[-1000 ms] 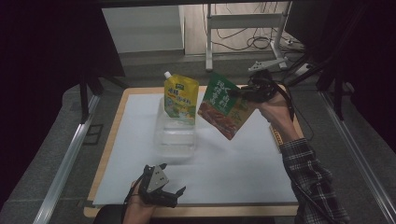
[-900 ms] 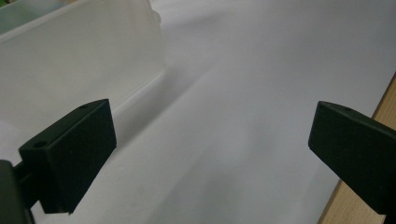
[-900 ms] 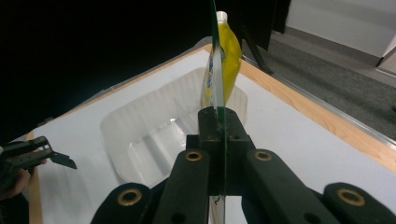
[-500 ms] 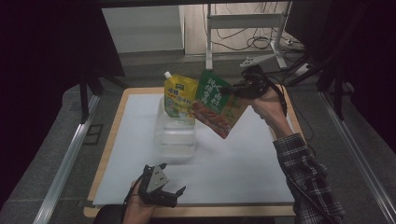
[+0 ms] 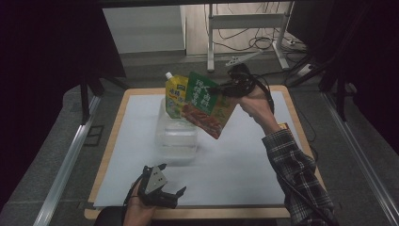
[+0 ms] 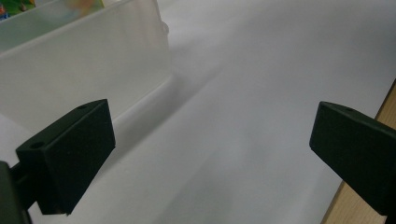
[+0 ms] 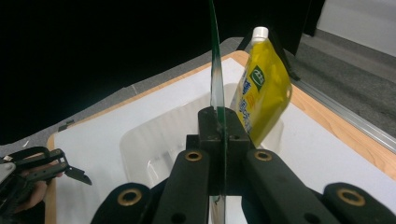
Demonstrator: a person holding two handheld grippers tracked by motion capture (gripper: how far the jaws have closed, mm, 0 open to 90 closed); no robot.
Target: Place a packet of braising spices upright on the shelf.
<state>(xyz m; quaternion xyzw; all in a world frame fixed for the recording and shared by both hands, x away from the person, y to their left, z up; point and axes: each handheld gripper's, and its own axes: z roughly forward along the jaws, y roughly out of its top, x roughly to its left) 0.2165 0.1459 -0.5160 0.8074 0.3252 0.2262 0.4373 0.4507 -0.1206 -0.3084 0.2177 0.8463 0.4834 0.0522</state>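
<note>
Green pouch [image 5: 207, 103]: large white East Asian characters, illegible. Yellow spout pouch [image 7: 261, 93]: green logo & blue characters, illegible.

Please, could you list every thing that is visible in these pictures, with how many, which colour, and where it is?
green flat food pouch: one, green with red and orange print, held in the air over the bin
yellow spouted pouch with white cap: one, yellow, standing in the bin's far end
clear plastic bin: one, translucent, middle of the sheet
white sheet: one, white, covering the board
wooden board: one, light brown, under the sheet
right claw: one, black, shut on the green pouch's edge
left claw: one, black, open, at the near edge
</note>
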